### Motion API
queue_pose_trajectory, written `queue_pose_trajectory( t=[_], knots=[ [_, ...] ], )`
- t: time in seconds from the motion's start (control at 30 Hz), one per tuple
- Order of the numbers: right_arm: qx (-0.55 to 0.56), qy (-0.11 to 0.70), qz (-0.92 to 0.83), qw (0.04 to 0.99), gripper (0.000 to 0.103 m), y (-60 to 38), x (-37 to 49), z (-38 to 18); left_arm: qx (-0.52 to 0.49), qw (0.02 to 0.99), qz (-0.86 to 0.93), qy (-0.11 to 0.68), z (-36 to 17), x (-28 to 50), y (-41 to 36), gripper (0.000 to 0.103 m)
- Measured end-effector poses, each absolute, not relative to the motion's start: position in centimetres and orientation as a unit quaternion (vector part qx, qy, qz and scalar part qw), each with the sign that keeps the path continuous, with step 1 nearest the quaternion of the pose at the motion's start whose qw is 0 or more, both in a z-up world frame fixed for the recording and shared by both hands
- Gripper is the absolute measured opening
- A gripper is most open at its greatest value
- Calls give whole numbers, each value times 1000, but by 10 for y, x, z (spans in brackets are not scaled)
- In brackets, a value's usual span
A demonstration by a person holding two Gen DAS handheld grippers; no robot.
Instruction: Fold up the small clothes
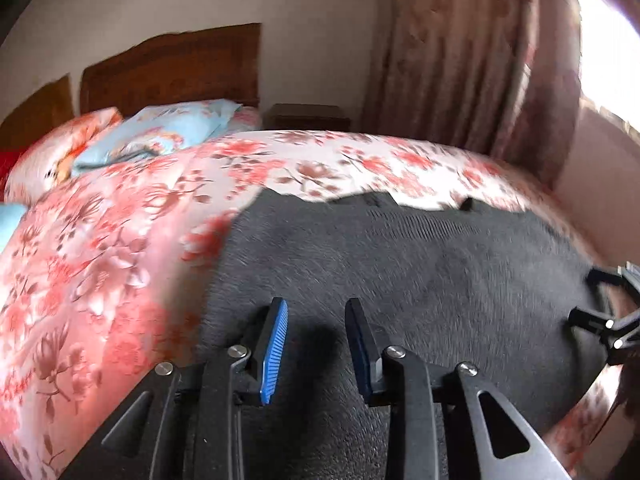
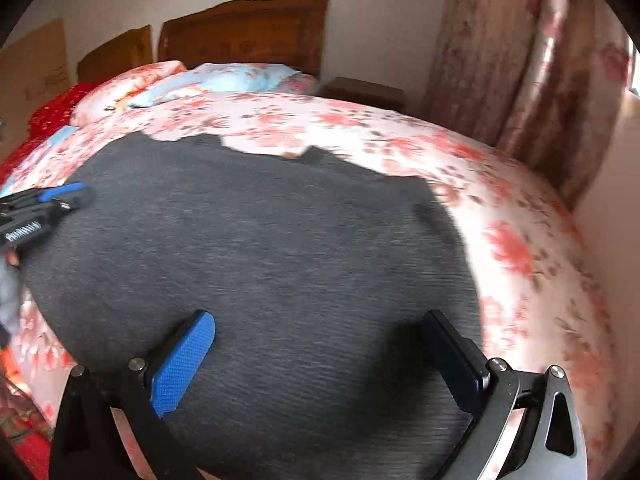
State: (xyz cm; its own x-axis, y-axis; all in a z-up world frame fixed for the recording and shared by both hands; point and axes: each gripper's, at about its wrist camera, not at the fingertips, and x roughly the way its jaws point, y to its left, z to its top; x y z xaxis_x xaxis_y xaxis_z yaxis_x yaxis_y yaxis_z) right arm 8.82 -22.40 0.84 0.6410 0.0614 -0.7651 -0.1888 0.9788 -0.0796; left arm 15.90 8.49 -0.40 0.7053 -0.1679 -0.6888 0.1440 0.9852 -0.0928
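Spanning floral pink-and-white bedspread [image 1: 100,260]: dark grey knitted garment [image 2: 260,260], spread flat, long axis across bed, directly beneath both grippers. Right gripper [image 2: 320,360]: above garment's near right part, jaws wide apart, nothing between them. Left gripper [image 1: 316,344]: above near left part, jaws narrowly parted, empty.

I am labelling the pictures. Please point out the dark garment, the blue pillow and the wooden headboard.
dark garment [image 2: 260,248]: right wrist view, middle of the cloth.
blue pillow [image 1: 176,124]: left wrist view, its top face.
wooden headboard [image 2: 244,32]: right wrist view, centre of the panel.
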Motion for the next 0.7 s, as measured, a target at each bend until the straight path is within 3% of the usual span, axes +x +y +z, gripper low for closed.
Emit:
queue_pose_trajectory(
  t=[0.2, 0.37, 0.53, 0.7],
  knots=[
    [-53, 403, 99, 908, 103, -197, 136, 27, -19, 920, -139, 365, 22, 196, 34, 31],
    [-91, 458, 98, 879, 103, -162, 194, 2, 14, 895, -129, 427, -10, 252, 1, 31],
    [-60, 474, 54, 877, 103, -194, 202, -2, -52, 882, -107, 456, -18, 258, 42, 29],
    [-22, 455, 25, 890, 103, -233, 186, 2, -108, 894, -141, 412, -13, 235, 87, 28]
  ],
)
